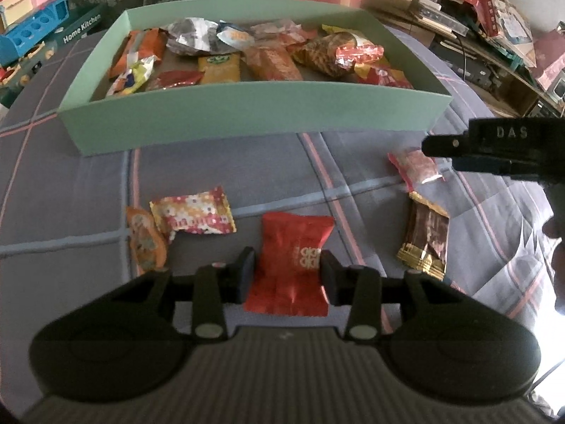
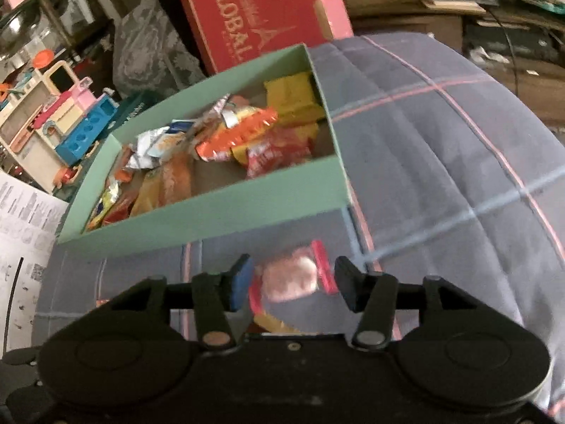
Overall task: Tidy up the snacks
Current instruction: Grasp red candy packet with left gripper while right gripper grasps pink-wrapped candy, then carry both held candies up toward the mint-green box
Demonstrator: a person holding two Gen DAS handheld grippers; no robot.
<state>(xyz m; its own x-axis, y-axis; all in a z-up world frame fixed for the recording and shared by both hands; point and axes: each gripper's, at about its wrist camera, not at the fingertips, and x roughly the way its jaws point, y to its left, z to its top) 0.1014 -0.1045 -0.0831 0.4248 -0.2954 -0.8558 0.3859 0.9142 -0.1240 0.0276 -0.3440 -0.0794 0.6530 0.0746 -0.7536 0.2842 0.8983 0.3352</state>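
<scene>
A green box (image 1: 247, 116) holding several snack packets sits on a grey plaid bedsheet; it also shows in the right wrist view (image 2: 212, 208). My left gripper (image 1: 286, 272) has its fingers on both sides of a red snack packet (image 1: 293, 247) lying on the sheet, touching its edges. My right gripper (image 2: 293, 282) is open around a pink-and-red packet (image 2: 293, 279) on the sheet; in the left wrist view the right gripper (image 1: 494, 148) hovers over that packet (image 1: 416, 169). Loose on the sheet are a checkered packet (image 1: 194, 215), an orange packet (image 1: 146, 243) and a brown-gold packet (image 1: 425, 240).
A red "Global" carton (image 2: 261, 10) stands behind the box. Toy kitchen sets (image 2: 60, 123) lie at the left, cluttered shelves (image 1: 494, 35) at the right. A printed paper sheet (image 2: 21, 247) lies at the left of the bed.
</scene>
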